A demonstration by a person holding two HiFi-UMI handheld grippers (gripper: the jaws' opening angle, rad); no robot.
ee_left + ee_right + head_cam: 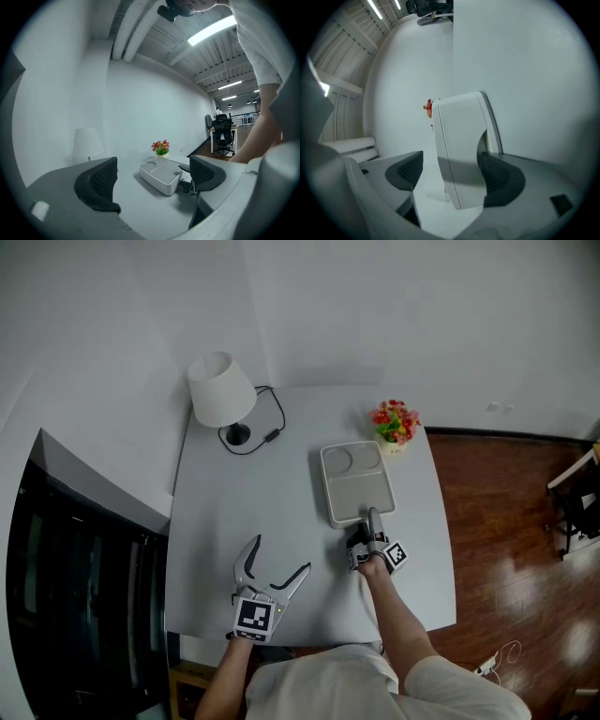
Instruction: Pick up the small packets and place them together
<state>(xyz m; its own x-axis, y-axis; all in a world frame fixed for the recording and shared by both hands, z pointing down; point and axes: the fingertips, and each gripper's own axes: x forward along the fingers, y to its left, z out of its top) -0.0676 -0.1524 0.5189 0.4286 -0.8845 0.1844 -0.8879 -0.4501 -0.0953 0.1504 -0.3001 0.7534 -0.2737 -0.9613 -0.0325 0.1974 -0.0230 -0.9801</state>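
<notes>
The lamp and flowers stand at the far side of the table, well apart from both grippers. The right gripper is wide, with the near rim of the tray between its jaws. The left gripper is wide and empty over bare table near the front edge. I cannot tell where the packets are.

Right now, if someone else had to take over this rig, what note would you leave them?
Left gripper: open and empty, over the near left part of the table.
Right gripper: open, rolled on its side, with the near end of the tray between its fingers. One finger stands clear of the tray, so there is no grip.
Things: the tray sits mid-table and looks empty. The lamp and flowers are at the far edge. No small packets show in any view.
Done: nothing gathered that I can see.
Left: find the packets, pick them up and place them together.
</notes>
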